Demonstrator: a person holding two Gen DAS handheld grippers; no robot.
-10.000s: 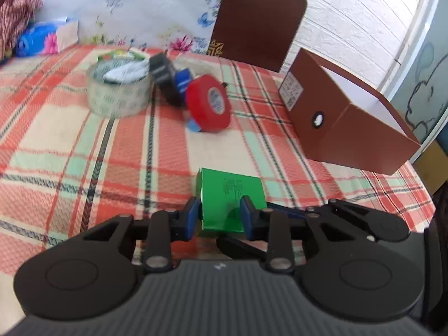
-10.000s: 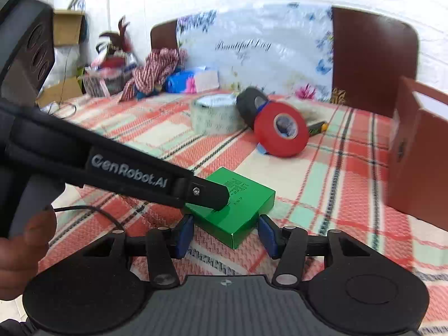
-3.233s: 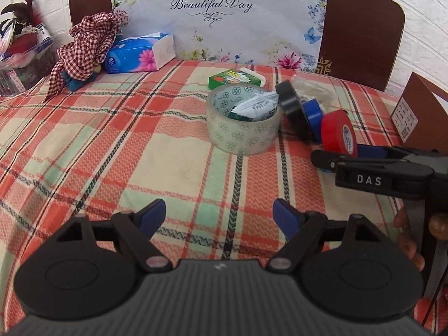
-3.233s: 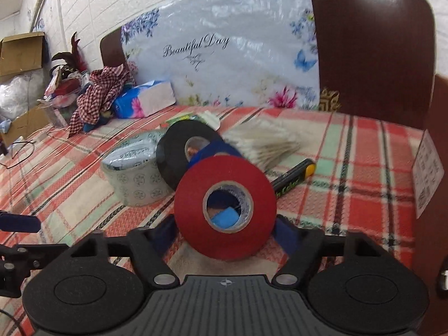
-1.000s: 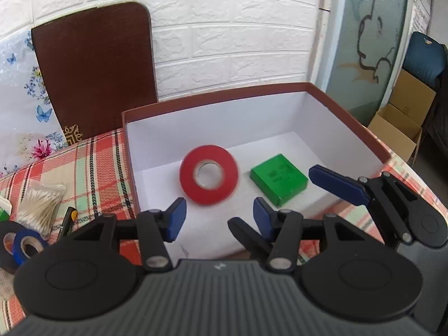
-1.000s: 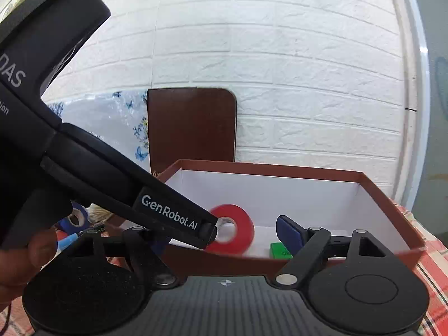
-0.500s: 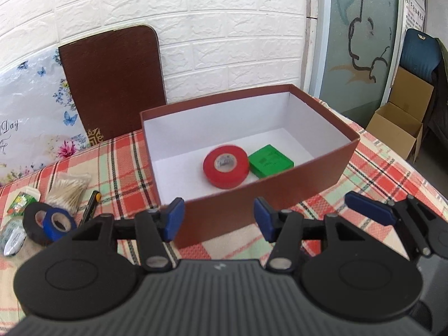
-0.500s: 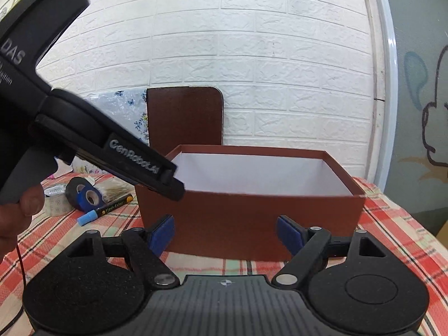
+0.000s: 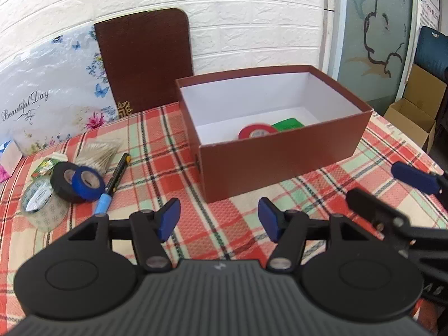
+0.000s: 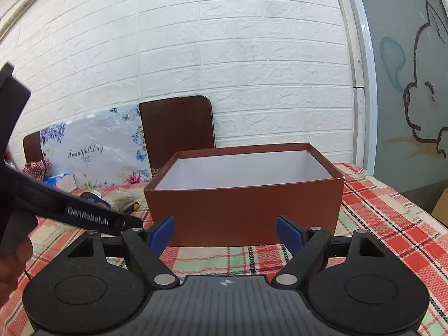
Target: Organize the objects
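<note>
Left gripper (image 9: 219,218): hovering over the tablecloth (image 9: 173,165), jaws gaping wide, empty.
Right gripper (image 10: 225,232): jaws spreading wide, empty.
Brown box (image 9: 280,154): sitting at 12 o'clock of both grippers.
Red tape (image 9: 256,131), green box (image 9: 288,124): lying inside it.
Black tape (image 9: 64,180), blue tape (image 9: 86,183): waiting at 10 o'clock.

The left wrist view looks down from above and back of the brown box (image 9: 280,165), seeing inside it; the right wrist view sits low and close before the box's near wall (image 10: 243,212), facing the brick wall (image 10: 224,56). Both share box and chair back (image 9: 145,58)
</note>
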